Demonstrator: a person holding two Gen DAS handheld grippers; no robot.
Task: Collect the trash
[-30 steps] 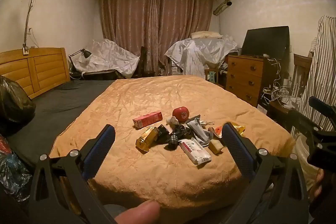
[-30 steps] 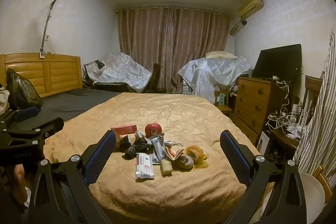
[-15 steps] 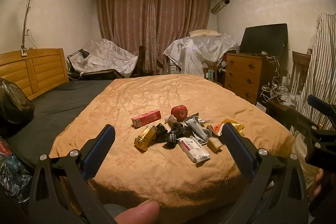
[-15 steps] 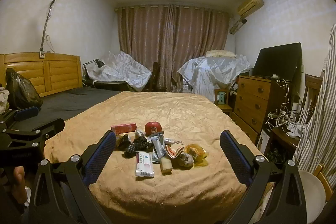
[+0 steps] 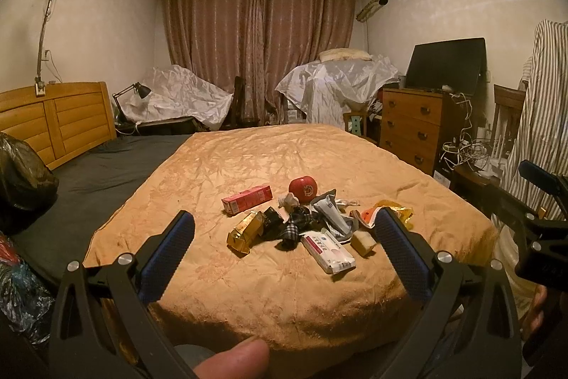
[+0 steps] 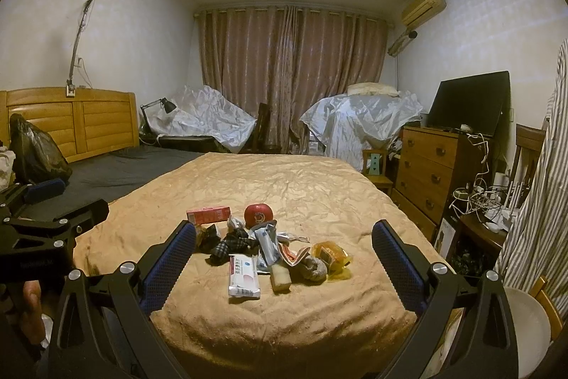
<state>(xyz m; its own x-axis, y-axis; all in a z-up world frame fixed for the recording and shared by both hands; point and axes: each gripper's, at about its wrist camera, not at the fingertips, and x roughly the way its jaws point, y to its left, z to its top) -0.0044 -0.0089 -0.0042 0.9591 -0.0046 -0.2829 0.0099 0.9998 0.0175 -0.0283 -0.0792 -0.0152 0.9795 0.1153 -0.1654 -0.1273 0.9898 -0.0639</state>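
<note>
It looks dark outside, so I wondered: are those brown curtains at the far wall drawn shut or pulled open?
Shut. The curtains hang closed across the whole rail in both views, with no window or gap showing between the panels.

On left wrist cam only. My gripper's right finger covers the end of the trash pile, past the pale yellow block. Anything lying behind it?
Observer: Yes, a grey-brown crumpled lump lies right beside the block, on the side away from the white packet.
Operator: Right gripper state? I see only one fingertip.
Observer: The right gripper is open and empty, held short of the pile.
Operator: Anything near the right corner of the bed?
Observer: A white round seat stands beside that corner.
</note>
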